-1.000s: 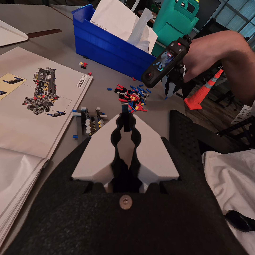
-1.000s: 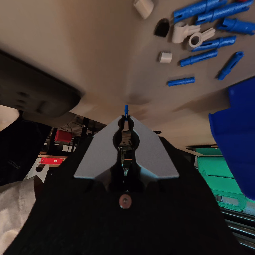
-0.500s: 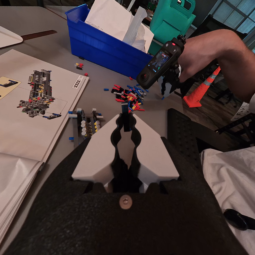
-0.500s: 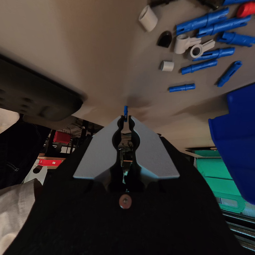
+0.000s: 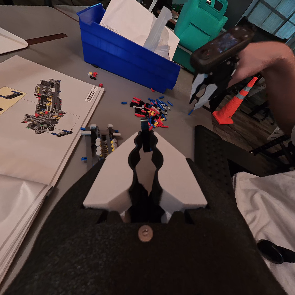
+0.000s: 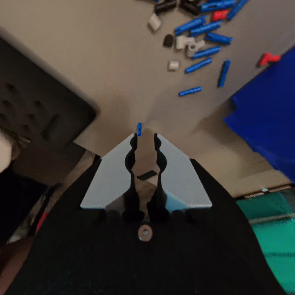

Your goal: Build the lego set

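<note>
My left gripper (image 5: 145, 133) is shut on a small dark beam piece (image 5: 144, 123) that stands upright between the tips, above the grey table (image 5: 111, 89). My right gripper (image 6: 145, 134) is open. A small blue pin (image 6: 139, 129) lies just past its left fingertip, not clamped. In the left wrist view the right gripper (image 5: 197, 102) hangs open at the table's right edge with the blue pin (image 5: 190, 112) just below it. A partly built grey model (image 5: 102, 142) lies left of my left gripper. A pile of loose pieces (image 5: 151, 110) lies ahead.
An open instruction booklet (image 5: 47, 127) covers the left of the table. A blue bin (image 5: 127, 52) with papers stands behind the pile and also shows in the right wrist view (image 6: 263, 119). A black chair (image 5: 212, 151) and an orange cone (image 5: 231, 107) are on the right. Loose blue pins (image 6: 204, 52) lie near the bin. Tip to tip, the grippers are about 30 centimetres apart.
My right gripper has opened and let go of the blue pin it was pinching, and its view has swung and blurred. My left gripper still holds the dark beam, barely moved.
</note>
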`<state>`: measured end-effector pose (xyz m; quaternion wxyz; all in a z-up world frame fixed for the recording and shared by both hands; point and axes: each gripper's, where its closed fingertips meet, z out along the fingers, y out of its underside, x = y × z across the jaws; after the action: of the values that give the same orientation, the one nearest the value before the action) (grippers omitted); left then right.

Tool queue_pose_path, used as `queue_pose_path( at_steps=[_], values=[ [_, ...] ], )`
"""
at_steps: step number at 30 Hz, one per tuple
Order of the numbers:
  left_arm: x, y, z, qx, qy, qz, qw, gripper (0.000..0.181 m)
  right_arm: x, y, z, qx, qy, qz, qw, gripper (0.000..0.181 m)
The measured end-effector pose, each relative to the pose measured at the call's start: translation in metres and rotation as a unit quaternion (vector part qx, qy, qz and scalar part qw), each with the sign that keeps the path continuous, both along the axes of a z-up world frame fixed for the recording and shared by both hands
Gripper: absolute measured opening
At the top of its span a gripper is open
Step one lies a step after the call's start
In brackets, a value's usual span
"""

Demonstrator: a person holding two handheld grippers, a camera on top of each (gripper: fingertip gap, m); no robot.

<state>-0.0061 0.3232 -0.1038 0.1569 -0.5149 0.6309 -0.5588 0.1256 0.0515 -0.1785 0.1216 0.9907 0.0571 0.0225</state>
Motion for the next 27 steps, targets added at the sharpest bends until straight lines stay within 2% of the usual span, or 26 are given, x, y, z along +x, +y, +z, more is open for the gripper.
queue_pose_path(
  at_steps=[4,8,15,27],
  values=[
    [0.000,-0.001,0.003,-0.008,-0.002,-0.001,1.000,0.007,0.002,-0.007,0.003,0.210,-0.009,-0.043,0.977,0.019],
    [-0.001,-0.008,0.003,-0.001,-0.004,-0.011,1.000,0.007,-0.008,-0.014,-0.001,0.311,-0.021,-0.065,0.948,0.018],
    [-0.001,-0.013,-0.007,0.012,0.008,-0.018,1.000,0.007,-0.007,-0.004,-0.010,0.337,-0.015,-0.061,0.939,0.018],
    [0.000,-0.011,-0.009,0.015,0.011,-0.016,1.000,0.007,-0.007,0.000,-0.023,0.300,0.001,-0.042,0.953,0.006]
  ],
)
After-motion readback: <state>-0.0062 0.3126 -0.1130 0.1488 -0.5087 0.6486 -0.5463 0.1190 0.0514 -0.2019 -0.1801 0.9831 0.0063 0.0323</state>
